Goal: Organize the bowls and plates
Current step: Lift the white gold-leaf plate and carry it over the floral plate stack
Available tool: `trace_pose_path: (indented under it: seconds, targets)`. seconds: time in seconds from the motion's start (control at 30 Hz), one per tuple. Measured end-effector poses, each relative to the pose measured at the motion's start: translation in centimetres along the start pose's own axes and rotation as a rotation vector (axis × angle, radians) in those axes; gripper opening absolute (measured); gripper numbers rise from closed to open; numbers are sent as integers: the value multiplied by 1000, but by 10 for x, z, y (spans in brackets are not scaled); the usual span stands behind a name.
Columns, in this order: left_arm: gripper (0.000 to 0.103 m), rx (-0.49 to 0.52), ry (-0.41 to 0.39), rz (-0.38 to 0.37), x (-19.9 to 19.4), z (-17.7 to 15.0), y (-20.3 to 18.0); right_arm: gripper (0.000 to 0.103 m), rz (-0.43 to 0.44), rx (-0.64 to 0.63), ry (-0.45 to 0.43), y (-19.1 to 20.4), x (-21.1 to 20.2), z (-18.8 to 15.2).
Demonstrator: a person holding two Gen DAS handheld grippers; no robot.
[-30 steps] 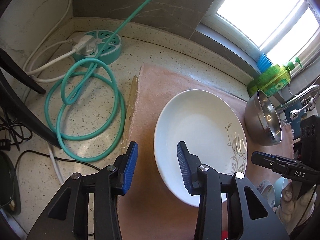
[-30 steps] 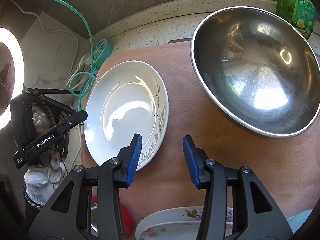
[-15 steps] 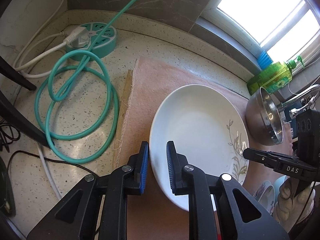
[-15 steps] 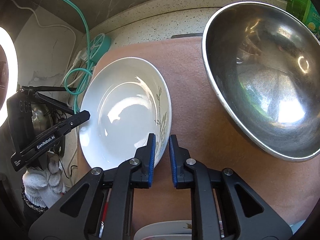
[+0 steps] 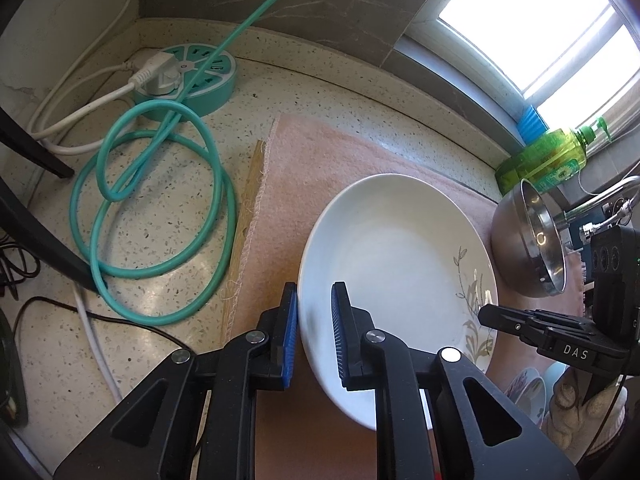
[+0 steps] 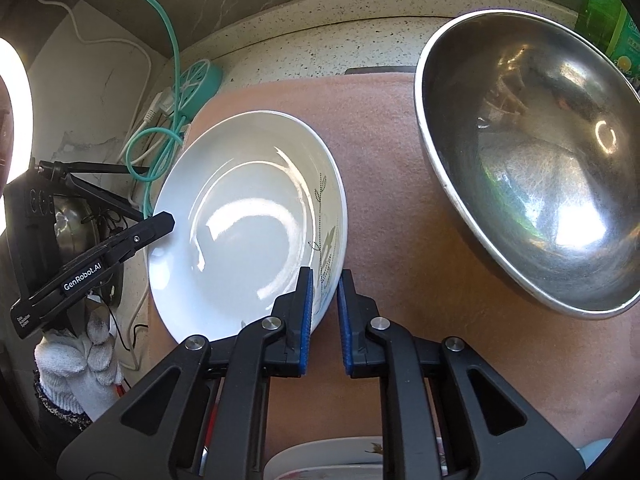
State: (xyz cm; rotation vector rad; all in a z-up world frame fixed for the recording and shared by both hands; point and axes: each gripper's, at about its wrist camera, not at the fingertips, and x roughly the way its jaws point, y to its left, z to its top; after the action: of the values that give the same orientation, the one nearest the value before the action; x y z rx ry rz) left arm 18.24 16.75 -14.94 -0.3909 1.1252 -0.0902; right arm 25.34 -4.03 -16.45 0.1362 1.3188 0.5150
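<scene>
Both the left gripper point(image 5: 314, 332) and right gripper point(image 6: 324, 316) have closed onto opposite rims of the white plate point(image 5: 394, 264) on the pink mat point(image 5: 320, 168), the left view alone showing the coiled teal cable point(image 5: 152, 216) at nine o'clock, the right view the steel bowl point(image 6: 532, 168) at two o'clock.

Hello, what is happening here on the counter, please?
A person holds a gripper in each hand, and both are shut on the rim of one white plate: the left gripper on one side, the right gripper on the opposite side. The plate is over a pink cloth, beside a big steel bowl.
</scene>
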Motion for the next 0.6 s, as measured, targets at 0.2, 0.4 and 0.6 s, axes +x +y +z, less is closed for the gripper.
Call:
trace_pose_path:
  seconds: [0.2, 0.4, 0.6]
  targets:
    - [14, 0, -12, 2, -9, -4, -3, 12, 7, -9, -11, 3, -8, -4]
    - [14, 2, -34, -9, -24, -7, -10, 12, 19, -24, -22, 3, -21, -12]
    - [15, 3, -65, -8, -36, -16, -16, 12, 27, -38, -41, 3, -36, -19]
